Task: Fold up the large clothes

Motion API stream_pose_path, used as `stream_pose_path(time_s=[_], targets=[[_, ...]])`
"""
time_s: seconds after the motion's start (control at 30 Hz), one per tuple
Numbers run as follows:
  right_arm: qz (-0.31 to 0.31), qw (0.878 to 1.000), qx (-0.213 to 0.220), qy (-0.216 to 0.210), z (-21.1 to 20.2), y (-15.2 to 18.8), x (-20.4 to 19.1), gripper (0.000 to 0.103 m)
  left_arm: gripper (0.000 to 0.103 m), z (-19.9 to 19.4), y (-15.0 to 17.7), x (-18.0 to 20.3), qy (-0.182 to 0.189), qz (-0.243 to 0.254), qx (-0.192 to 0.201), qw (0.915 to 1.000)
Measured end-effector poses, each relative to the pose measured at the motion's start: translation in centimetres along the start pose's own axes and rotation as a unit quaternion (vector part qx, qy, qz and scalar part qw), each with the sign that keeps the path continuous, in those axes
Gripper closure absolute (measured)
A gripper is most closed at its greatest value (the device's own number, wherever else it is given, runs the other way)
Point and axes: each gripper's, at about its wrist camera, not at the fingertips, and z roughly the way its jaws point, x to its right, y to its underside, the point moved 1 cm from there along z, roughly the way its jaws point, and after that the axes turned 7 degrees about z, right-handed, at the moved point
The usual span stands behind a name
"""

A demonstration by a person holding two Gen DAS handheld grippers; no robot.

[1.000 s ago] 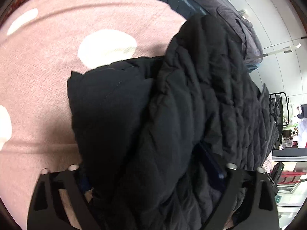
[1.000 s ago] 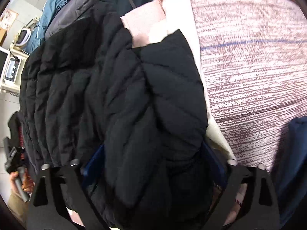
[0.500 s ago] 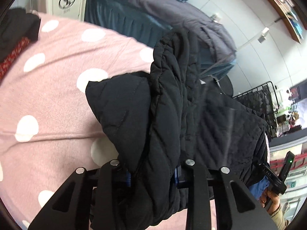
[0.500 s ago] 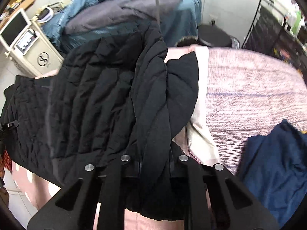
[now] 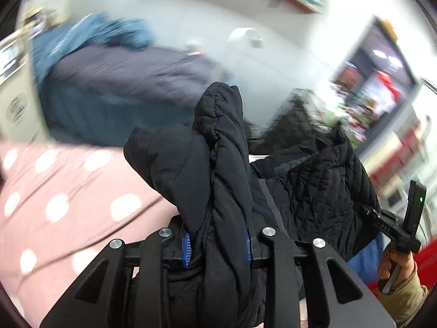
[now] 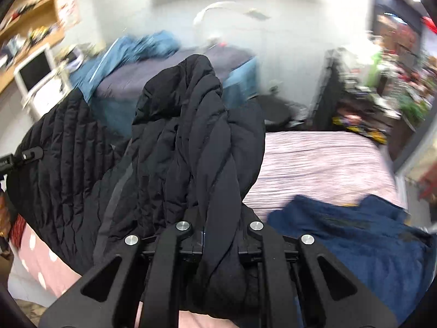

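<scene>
A black quilted jacket (image 5: 218, 142) hangs bunched and lifted above the bed. My left gripper (image 5: 218, 243) is shut on a thick fold of it, and blue pads (image 5: 187, 246) show beside the cloth. In the right wrist view the same jacket (image 6: 185, 125) rises as a twisted bundle from my right gripper (image 6: 218, 235), whose jaws are closing on the fold pinched between them. The rest of the jacket stretches between the two grippers. A hand (image 5: 396, 262) holding the right gripper shows at the left wrist view's right edge.
Below lies a pink cover with white dots (image 5: 68, 191), beside a pink striped blanket (image 6: 314, 158). A navy garment (image 6: 355, 240) lies on the blanket. Blue and grey clothes (image 5: 123, 73) are piled behind, near a white cabinet (image 6: 35, 73) and a black rack (image 6: 327, 95).
Both grippers closed on folds of the black jacket and rose, lifting it off the bed. The views swung up from the bedding to the room.
</scene>
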Motion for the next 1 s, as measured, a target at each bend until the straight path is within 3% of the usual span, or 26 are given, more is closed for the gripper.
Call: stream_pose_path(time_s=[0.1,0.2,0.3,0.33,0.37,0.43,0.5,0.63,0.7,0.77,0.87,0.93,0.97,1.0], targets=[[0.034,0.997,0.041,0.052,-5.9,0.0,5.4,0.091,0.076,2.4,-2.2,6.0,0.068,0.038,0.0,0.997],[0.093,0.987,0.073,0.111,-11.7,0.6,12.4,0.091,0.076,5.6,-3.4,11.8,0.12,0.077,-0.014,0.9897],[0.15,0.966,0.099,0.187,-16.6,2.2,19.6,0.091,0.076,9.9,-2.7,18.8,0.179,0.114,-0.048,0.9762],[0.167,0.957,0.099,0.213,-17.7,2.9,22.0,0.091,0.076,12.1,-1.9,21.8,0.202,0.131,-0.069,0.968],[0.186,0.951,0.099,0.227,-18.3,3.8,23.7,0.09,0.076,12.4,-0.7,23.7,0.21,0.141,-0.083,0.9639],[0.234,0.934,0.087,0.257,-19.1,5.8,28.7,0.09,0.076,16.9,0.7,26.6,0.227,0.141,-0.131,0.9546],[0.28,0.918,0.073,0.271,-18.8,8.0,32.7,0.09,0.075,20.3,3.2,28.2,0.219,0.128,-0.173,0.9516],[0.389,0.885,0.047,0.252,-17.0,13.4,39.3,0.088,0.065,23.8,6.0,27.3,0.159,0.127,-0.206,0.9571],[0.436,0.866,0.037,0.243,-15.7,16.0,41.6,0.085,0.056,25.6,7.0,24.5,0.174,0.077,-0.247,0.95],[0.457,0.856,0.026,0.242,-13.4,16.7,42.5,0.079,0.047,26.8,7.0,22.9,0.183,0.057,-0.262,0.9458],[0.452,0.848,0.014,0.276,-10.9,16.4,43.2,0.057,0.032,27.2,7.8,22.4,0.165,0.068,-0.268,0.9469],[0.448,0.842,0.008,0.299,-10.3,16.0,42.7,0.034,0.015,27.5,8.1,21.7,0.148,0.059,-0.275,0.9481],[0.444,0.839,0.004,0.313,-9.9,16.0,42.9,0.03,0.005,27.7,8.0,21.3,0.135,0.055,-0.277,0.9496],[0.441,0.835,-0.001,0.327,-9.7,16.0,43.0,0.022,0.005,28.1,7.7,20.6,0.125,0.052,-0.276,0.9517]])
